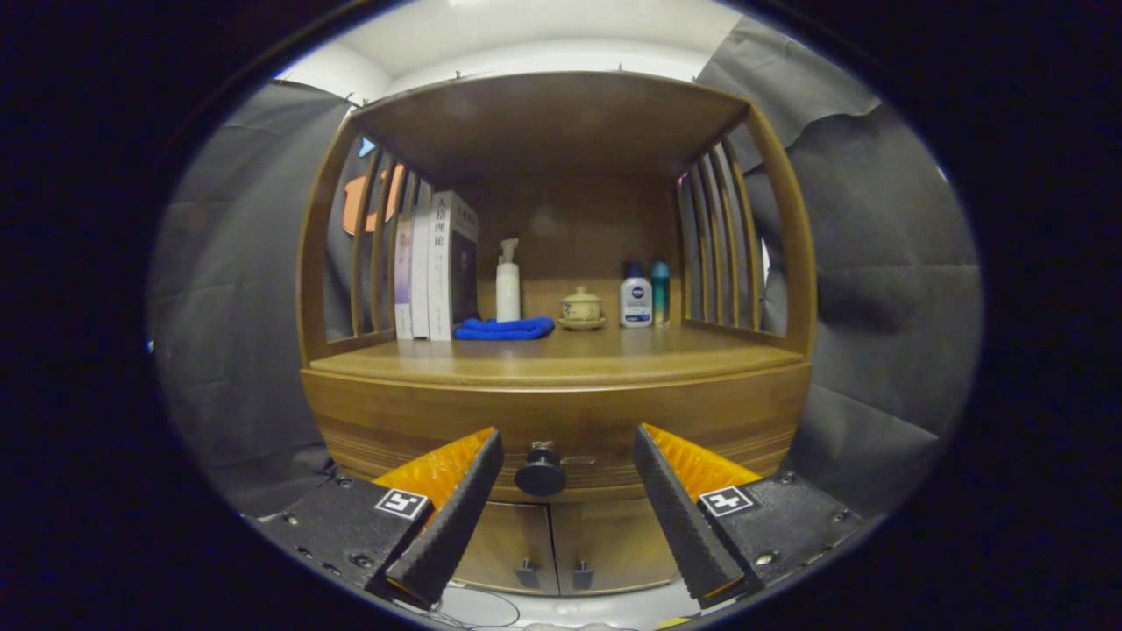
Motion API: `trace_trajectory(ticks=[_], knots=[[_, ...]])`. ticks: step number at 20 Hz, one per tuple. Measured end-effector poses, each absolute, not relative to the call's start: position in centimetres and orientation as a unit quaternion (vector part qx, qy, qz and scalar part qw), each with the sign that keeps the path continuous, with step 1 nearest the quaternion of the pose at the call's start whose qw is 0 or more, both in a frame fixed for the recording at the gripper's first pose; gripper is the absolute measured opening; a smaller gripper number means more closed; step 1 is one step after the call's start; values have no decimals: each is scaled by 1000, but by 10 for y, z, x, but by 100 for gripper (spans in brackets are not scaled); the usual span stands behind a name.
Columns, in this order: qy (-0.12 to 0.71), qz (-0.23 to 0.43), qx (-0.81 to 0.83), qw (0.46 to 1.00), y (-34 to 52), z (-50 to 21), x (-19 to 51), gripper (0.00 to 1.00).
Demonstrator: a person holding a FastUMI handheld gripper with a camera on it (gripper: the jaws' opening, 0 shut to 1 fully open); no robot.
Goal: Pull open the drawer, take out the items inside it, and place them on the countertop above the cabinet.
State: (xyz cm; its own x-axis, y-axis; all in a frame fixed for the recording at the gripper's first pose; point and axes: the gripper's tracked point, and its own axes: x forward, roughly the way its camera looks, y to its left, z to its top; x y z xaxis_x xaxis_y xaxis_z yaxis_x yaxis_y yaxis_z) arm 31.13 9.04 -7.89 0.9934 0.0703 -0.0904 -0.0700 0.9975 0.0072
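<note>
Nothing done yet, I'd say: drawer (412, 421) looks closed. Shelf above holds books (436, 267), blue cloth (504, 329), teacup (581, 308), bottles (635, 301). Gripper (567, 456) is spread wide, gripping nothing, knob (540, 474) between the fingers. Pulling, emptying and placing all remain.

You look out from the gripper (568, 456) itself, forward along its two fingers, which stand spread apart low in your view. Your camera faces the wooden cabinet (561, 412) square on, close to its front, at about the height of the closed drawer (394, 425). The drawer's round knob (540, 473) sits just ahead, between the fingers. Above them you see over the countertop (561, 355) into the open shelf; below them you see the two lower doors (561, 543). The fisheye bends the cabinet's sides outward.
</note>
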Motion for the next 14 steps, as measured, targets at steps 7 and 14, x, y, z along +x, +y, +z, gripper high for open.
trace_trajectory(ticks=[7, 14], knots=[[92, 40, 11, 995, 105, -120, 344, 87], [98, 25, 16, 995, 107, -122, 348, 49]])
